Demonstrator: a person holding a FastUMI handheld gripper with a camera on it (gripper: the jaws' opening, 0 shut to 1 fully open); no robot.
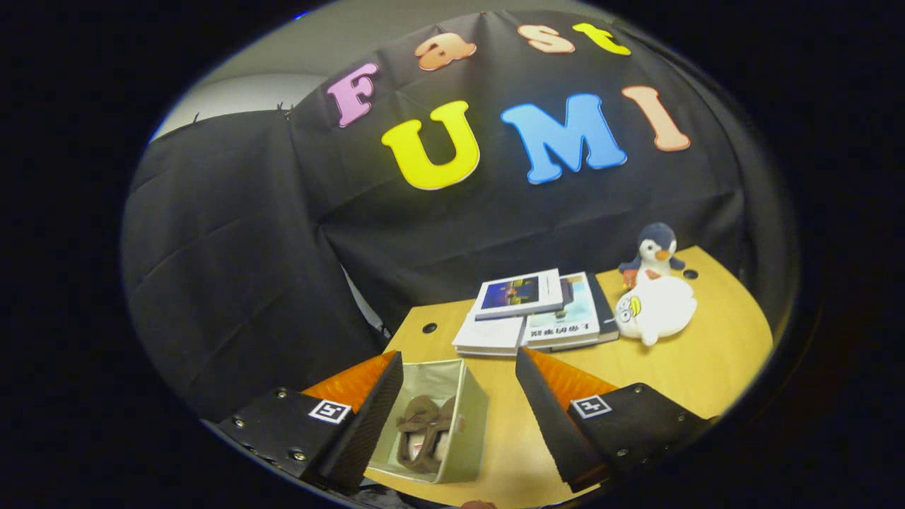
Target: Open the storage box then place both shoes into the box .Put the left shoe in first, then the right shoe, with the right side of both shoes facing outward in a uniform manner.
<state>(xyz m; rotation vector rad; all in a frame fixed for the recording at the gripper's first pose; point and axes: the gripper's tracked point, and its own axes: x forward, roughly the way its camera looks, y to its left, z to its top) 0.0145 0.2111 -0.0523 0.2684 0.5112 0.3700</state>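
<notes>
The gripper (456,417) is nearest, its two fingers spread wide and holding nothing. Between them, partly behind the left finger, sits the box (463,431) on the table (707,367), its top open. Inside the box lie brown shoes (424,431), close together on its floor; how each one faces cannot be told. Beyond the box, farther along the table, a stack of books (537,311) lies flat. Right of the books and touching them rests a white plush (656,307), with a penguin toy (654,254) standing just behind it. Black cloth (233,268) hangs behind the table as the booth's wall.
</notes>
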